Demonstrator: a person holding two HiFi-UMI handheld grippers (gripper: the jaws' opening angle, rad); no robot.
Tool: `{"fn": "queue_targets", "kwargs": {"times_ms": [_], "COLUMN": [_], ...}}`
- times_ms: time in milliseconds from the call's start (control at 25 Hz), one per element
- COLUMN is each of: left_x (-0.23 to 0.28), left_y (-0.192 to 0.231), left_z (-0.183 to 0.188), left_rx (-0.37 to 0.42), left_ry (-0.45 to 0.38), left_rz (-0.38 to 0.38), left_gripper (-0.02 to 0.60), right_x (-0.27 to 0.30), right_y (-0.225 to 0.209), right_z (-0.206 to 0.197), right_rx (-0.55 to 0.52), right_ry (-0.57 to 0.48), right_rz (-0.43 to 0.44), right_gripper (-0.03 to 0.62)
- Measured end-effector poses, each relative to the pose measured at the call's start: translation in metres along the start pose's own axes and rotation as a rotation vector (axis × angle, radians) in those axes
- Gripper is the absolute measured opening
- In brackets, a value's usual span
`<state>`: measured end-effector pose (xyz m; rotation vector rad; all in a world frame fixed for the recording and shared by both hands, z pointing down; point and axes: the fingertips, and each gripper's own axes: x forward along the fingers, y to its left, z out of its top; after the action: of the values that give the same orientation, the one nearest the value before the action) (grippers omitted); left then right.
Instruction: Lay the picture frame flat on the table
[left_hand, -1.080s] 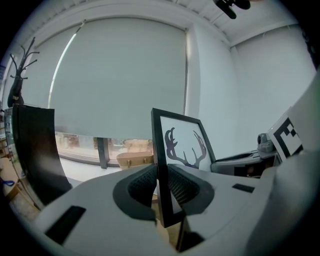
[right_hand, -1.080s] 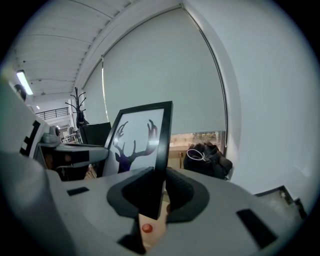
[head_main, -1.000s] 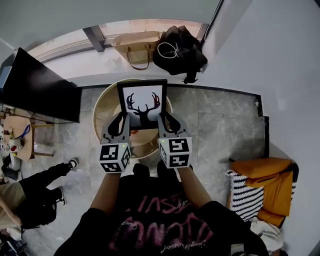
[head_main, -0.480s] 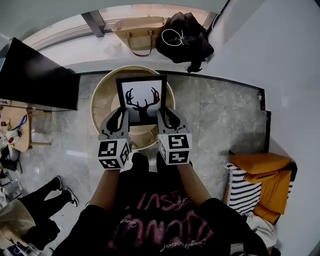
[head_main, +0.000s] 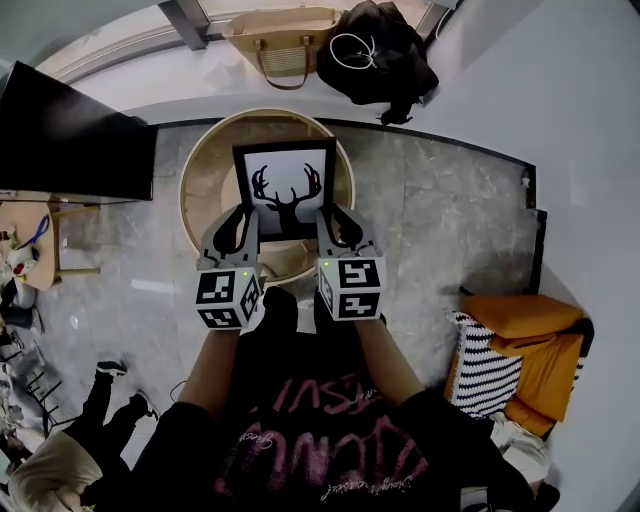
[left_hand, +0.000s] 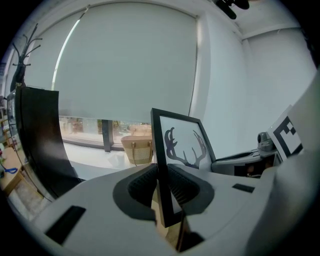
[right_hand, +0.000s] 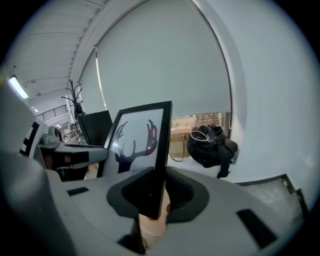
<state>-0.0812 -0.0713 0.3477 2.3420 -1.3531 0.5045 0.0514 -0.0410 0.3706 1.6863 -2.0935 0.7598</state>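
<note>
A black picture frame (head_main: 284, 188) with a dark antler print on white is held above the round wooden table (head_main: 206, 182). My left gripper (head_main: 243, 228) is shut on the frame's lower left edge, and my right gripper (head_main: 331, 226) is shut on its lower right edge. In the left gripper view the frame (left_hand: 180, 145) stands upright between the pads, seen edge on. In the right gripper view the frame (right_hand: 137, 140) is clamped by its right edge, its print facing left. The frame's bottom edge is hidden behind the grippers in the head view.
A black screen (head_main: 70, 135) stands left of the table. A woven handbag (head_main: 280, 40) and a black bag (head_main: 378, 55) lie on the window ledge behind it. Orange cushions and a striped one (head_main: 515, 355) sit at the right. A person's legs (head_main: 105, 385) show at lower left.
Both grippers, shut on the frame, have carried it slightly away from me, over the middle of the round table. The person at the left has shifted downward in view.
</note>
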Motion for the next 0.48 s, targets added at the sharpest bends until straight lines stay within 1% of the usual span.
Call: {"fn": "queue_targets", "kwargs": {"times_ms": [320,480], "left_x": [0.000,0.004], "left_y": [0.006,0.010], "left_z": [-0.020,-0.031], "left_rx": [-0.014,-0.028], "left_ry": [0.021,0.045], "left_rz": [0.008,0.014], "left_gripper": [0.072,0.072], "right_x": [0.007,0.015], "right_y": [0.005,0.005], "right_z": [-0.019,-0.029], "right_rx": [0.008,0.010], "right_ry": [0.032,0.059], "right_rz": [0.002,0.009], "right_gripper": [0.081,0.081]}}
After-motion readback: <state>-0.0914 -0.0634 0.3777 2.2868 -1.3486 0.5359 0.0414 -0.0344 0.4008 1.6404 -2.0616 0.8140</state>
